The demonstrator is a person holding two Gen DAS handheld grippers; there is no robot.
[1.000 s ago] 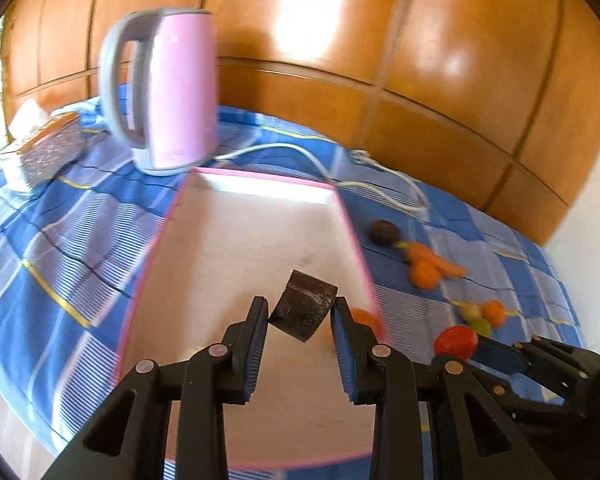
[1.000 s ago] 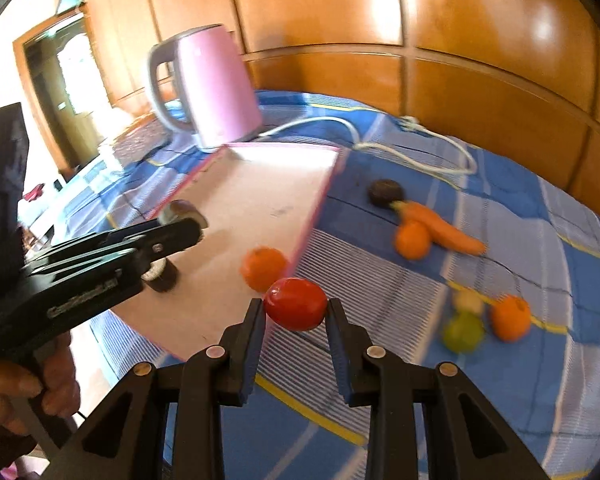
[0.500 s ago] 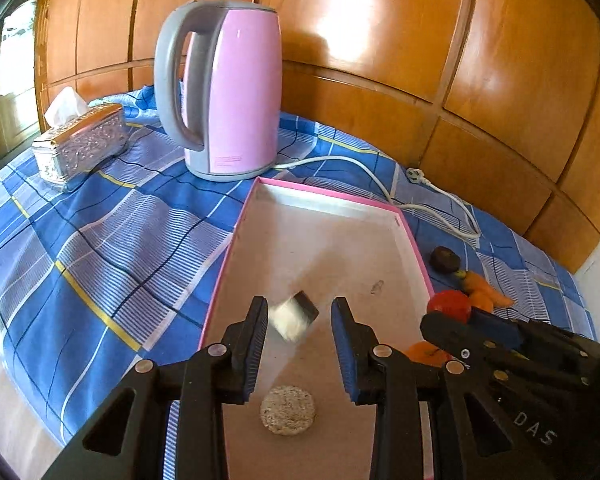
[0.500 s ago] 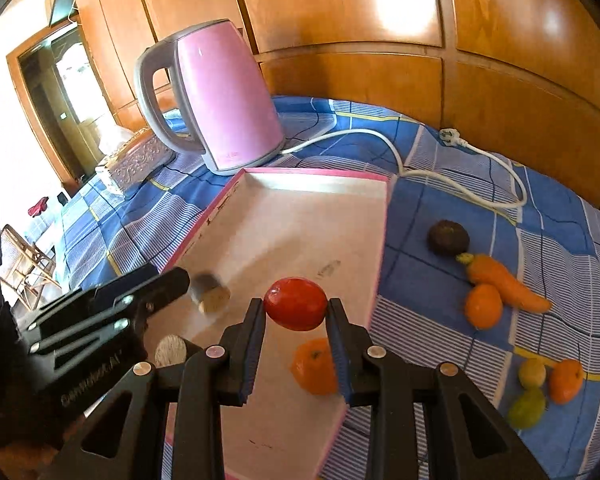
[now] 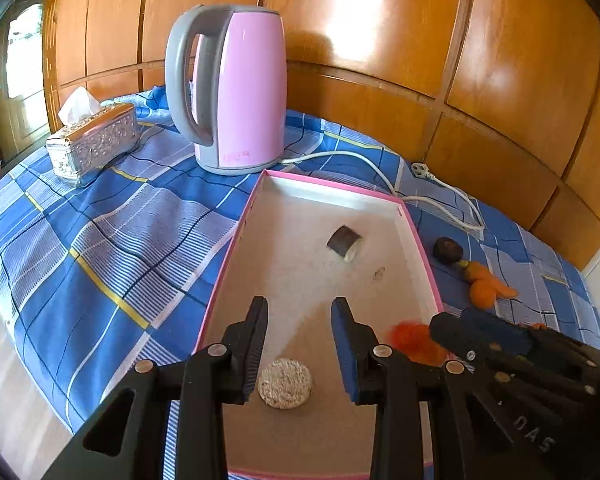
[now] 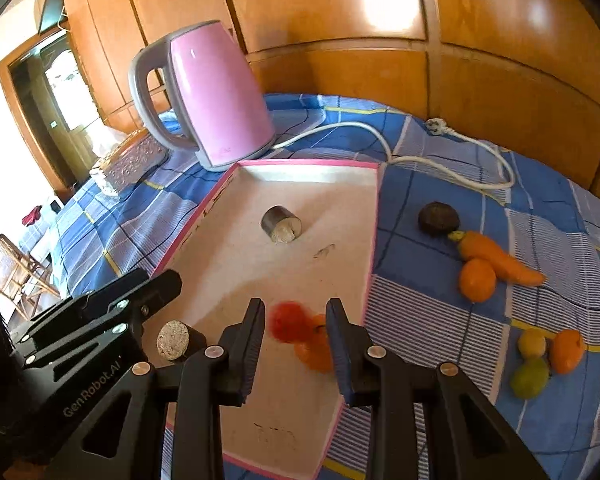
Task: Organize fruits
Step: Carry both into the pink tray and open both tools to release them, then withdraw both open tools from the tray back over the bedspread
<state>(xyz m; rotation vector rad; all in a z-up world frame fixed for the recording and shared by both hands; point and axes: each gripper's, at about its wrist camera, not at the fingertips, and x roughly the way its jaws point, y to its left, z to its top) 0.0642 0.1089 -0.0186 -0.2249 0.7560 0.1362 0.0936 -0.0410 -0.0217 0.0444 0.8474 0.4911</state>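
Observation:
A pink-rimmed tray point(image 5: 332, 184) lies on the blue checked cloth. My left gripper point(image 5: 298, 304) hangs over its near end, open and holding nothing. A dark cylinder piece point(image 5: 344, 238) lies on its side further in, and a round beige-topped piece point(image 5: 285, 382) stands below the left fingers. My right gripper point(image 6: 296, 304) is open over the tray point(image 6: 308, 164). A red tomato point(image 6: 288, 322), blurred, is dropping free beneath its fingers beside an orange point(image 6: 316, 350). Outside the tray lie a dark round fruit point(image 6: 438, 218), a carrot point(image 6: 496, 256) and an orange point(image 6: 477, 280).
A pink kettle point(image 5: 236, 88) stands behind the tray, its white cord point(image 6: 440, 160) trailing right. A silver tissue box point(image 5: 94, 142) sits far left. A lemon point(image 6: 532, 342), a small orange point(image 6: 567, 350) and a green fruit point(image 6: 530, 378) cluster at the right. Wooden panels back the table.
My left gripper let go of the dark piece, which now lies deeper in the tray. My right gripper moved left over the tray and released the tomato.

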